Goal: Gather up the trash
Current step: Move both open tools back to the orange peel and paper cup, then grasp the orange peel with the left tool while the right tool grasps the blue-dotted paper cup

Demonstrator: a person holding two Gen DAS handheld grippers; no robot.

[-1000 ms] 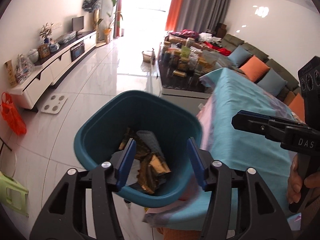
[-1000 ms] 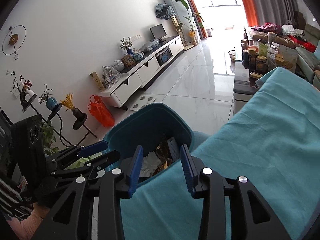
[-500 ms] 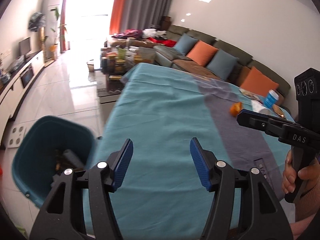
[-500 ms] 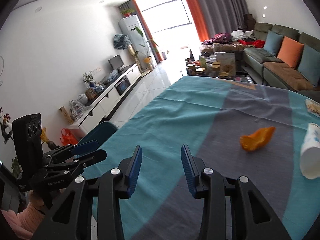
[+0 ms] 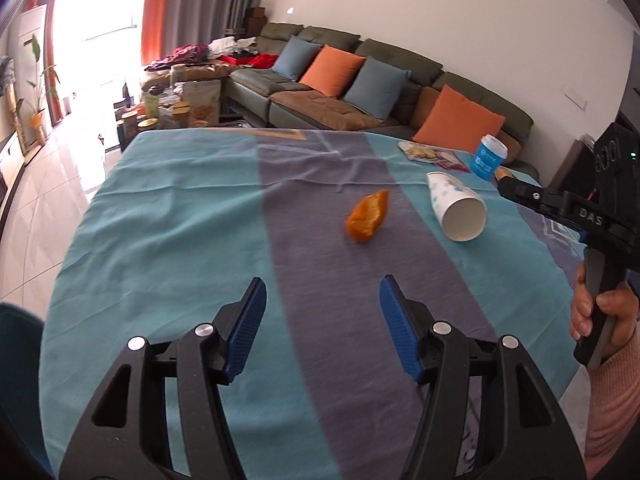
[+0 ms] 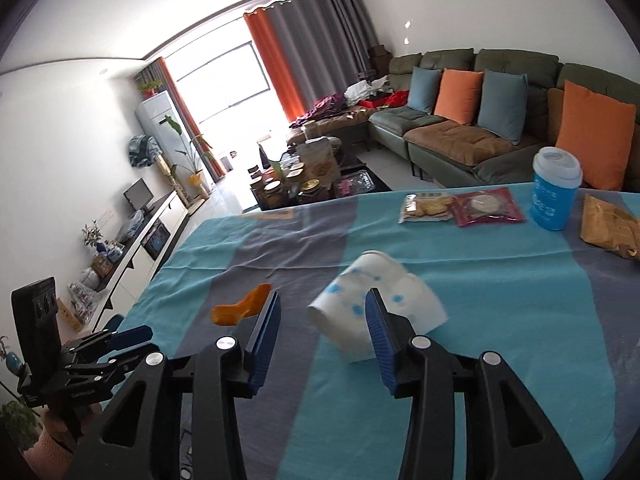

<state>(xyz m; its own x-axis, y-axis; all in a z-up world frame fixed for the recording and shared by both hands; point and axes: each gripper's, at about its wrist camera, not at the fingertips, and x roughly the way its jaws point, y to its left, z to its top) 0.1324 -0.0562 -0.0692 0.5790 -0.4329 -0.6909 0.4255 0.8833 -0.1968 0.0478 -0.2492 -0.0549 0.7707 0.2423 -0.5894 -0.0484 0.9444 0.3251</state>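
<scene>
Ahead, both grippers gape empty: left gripper faces an orange peel; right gripper frames a tipped paper cup.

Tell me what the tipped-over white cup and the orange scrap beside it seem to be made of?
The tipped-over cup looks like thin matte paper: plain white inside, blue print outside. The orange scrap looks like citrus peel, curled and slightly glossy, though motion blur leaves that uncertain.
</scene>
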